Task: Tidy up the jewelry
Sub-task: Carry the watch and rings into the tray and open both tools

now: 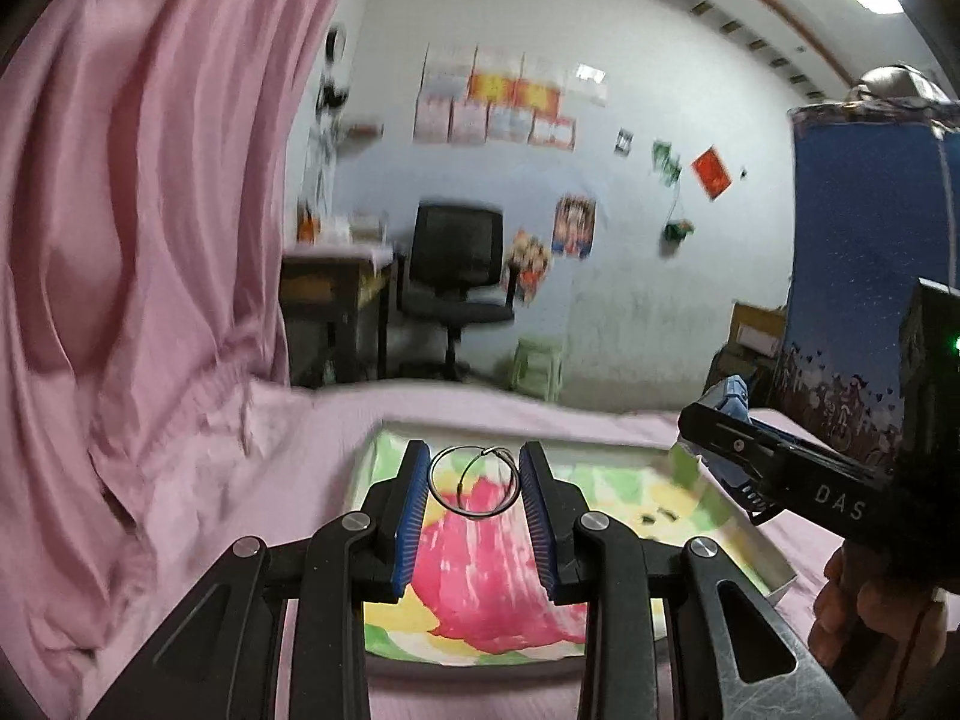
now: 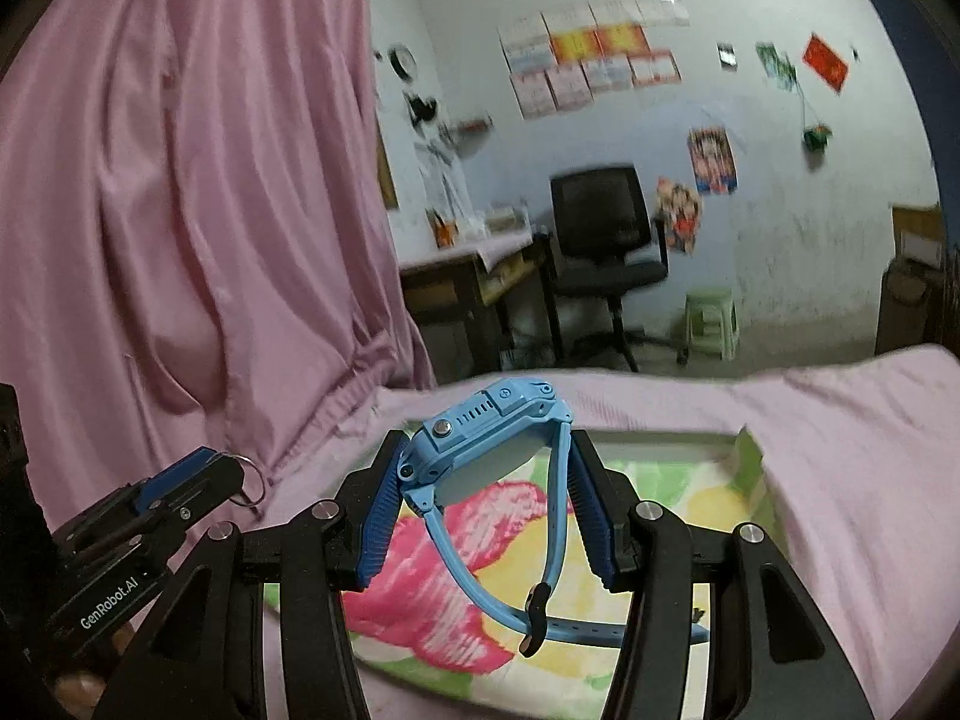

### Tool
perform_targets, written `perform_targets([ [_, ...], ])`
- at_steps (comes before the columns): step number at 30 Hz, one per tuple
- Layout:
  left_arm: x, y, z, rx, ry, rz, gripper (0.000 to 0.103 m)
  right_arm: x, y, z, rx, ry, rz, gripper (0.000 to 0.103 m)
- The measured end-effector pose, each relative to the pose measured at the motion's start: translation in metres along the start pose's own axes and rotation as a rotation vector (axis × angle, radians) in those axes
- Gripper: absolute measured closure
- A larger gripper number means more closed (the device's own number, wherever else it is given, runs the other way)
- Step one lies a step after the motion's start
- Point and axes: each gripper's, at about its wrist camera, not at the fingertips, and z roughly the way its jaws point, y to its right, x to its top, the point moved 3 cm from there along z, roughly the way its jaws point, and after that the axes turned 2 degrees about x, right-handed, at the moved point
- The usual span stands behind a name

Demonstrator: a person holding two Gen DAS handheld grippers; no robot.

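Holding one piece each, both tongs hover above the box [image 1: 774, 585], a shallow white tray with a flowered lining that lies on the pink bed [image 2: 852, 456]. The left tongs [image 1: 474, 483] are closed on a ring [image 1: 474, 483], a thin metal hoop pinched across its width between the blue pads [image 1: 411, 516]. It is kept flat, probably so that it cannot slip or roll away before it goes down. The right tongs [image 2: 486, 468] are closed on a watch [image 2: 486, 438], a light blue one, gripped at the case above the middle of the box. Its strap [image 2: 540, 576] hangs down in a loop with the dark buckle at the lowest point, just above the lining; I cannot tell if it touches. Holding the case and not the soft strap seems the firmer way to carry it.

Some small dark pieces [image 1: 657, 517] lie in the box, on its right part in the left view; they are too small to name.

I judge that both pieces are about to be laid in the box, each at its own side, the ring left of the watch.
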Motion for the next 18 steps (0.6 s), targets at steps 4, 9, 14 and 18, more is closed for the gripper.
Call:
perform_targets([
  [4,-0.009,-0.015,0.041,-0.005,-0.152,-0.044,0.074,-0.017,0.013,0.039,-0.019,-0.129,0.042,0.055],
  [9,-0.022,-0.021,0.075,0.009,-0.316,-0.068,0.074,-0.044,0.030,0.073,-0.035,-0.293,0.098,0.055],
  [14,-0.042,-0.025,0.094,0.023,-0.457,-0.068,0.074,-0.073,0.036,0.090,-0.050,-0.417,0.120,0.055],
  [18,-0.044,-0.024,0.100,0.046,-0.486,-0.028,0.074,-0.081,0.040,0.094,-0.050,-0.442,0.130,0.055],
])
